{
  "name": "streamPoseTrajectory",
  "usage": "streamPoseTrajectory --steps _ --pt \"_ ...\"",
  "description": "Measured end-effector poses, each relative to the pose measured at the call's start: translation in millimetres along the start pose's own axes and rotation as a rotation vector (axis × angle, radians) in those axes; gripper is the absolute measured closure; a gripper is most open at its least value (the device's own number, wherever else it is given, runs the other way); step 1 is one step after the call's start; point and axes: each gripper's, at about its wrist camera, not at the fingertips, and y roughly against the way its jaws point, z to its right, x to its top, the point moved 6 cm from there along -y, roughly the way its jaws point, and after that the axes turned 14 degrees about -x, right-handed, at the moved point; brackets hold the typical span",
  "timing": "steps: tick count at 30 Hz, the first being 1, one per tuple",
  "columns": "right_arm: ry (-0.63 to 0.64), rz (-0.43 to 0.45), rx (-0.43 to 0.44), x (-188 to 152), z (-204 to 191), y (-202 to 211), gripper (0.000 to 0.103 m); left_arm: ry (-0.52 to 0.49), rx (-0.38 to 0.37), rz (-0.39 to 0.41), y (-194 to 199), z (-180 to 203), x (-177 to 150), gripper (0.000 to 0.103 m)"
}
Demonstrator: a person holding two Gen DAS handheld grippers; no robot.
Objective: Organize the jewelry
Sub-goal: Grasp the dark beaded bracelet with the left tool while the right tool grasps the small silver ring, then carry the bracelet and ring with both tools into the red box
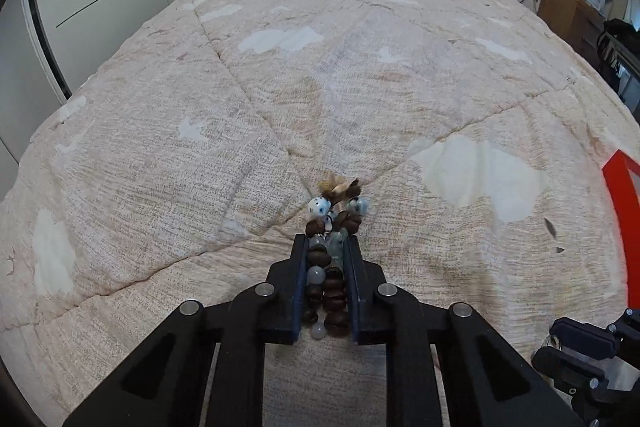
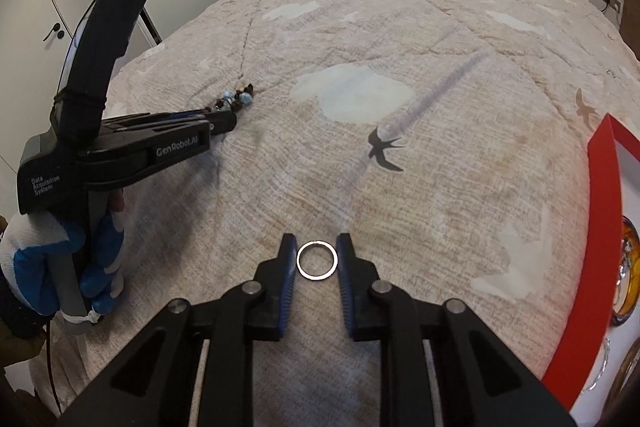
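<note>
**Bracelet clamped, ring between the fingers**

Left gripper (image 1: pixel 326 247) is closed on a beaded bracelet (image 1: pixel 330 267) above the bedspread (image 1: pixel 320 87); loose beads spill past the tips. Likely light, floppy and prone to slip; mid-strand hold suits it. Right gripper (image 2: pixel 317 259) brackets a thin metal ring (image 2: pixel 317 260), pads touching or nearly so; grip cannot be confirmed. Ring looks rigid, slick, best pinched across its rim. Red-edged tray (image 2: pixel 600 227) sits right.

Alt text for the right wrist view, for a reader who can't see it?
The right gripper sits open around a thin metal ring lying on a beige bedspread, fingers either side without clearly touching. At left, a gloved hand holds the left gripper, shut on a beaded bracelet. A red-rimmed tray shows at the right edge.
</note>
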Motion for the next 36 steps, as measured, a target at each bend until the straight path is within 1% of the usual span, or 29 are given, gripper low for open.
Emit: streamPoseTrajectory --steps 8,9,10,14,20,25,28,31,36 --pt "-0.033 0.072 -0.018 5 11 44 0.084 -0.024 -0.056 0.032 37 25 9 0.087" --pt "-0.039 0.083 -0.021 5 14 51 0.084 -0.032 -0.061 0.038 43 31 10 0.088" --pt "-0.044 0.092 -0.026 5 16 57 0.084 -0.041 -0.069 0.043 48 37 12 0.094" --pt "-0.073 0.131 -0.057 6 34 81 0.084 -0.068 -0.112 0.063 63 65 19 0.094" --pt "-0.132 0.169 -0.132 -3 80 113 0.084 -0.12 -0.229 0.079 75 131 26 0.094" --pt "-0.198 0.179 -0.208 -19 132 132 0.084 -0.183 -0.349 0.077 77 204 28 0.094" --pt "-0.235 0.172 -0.253 -33 164 140 0.084 -0.212 -0.415 0.06 73 243 26 0.094" --pt "-0.266 0.163 -0.29 -46 193 142 0.084 -0.238 -0.461 0.036 65 275 21 0.094" --pt "-0.316 0.12 -0.324 -70 230 130 0.084 -0.296 -0.499 -0.027 45 318 1 0.094"
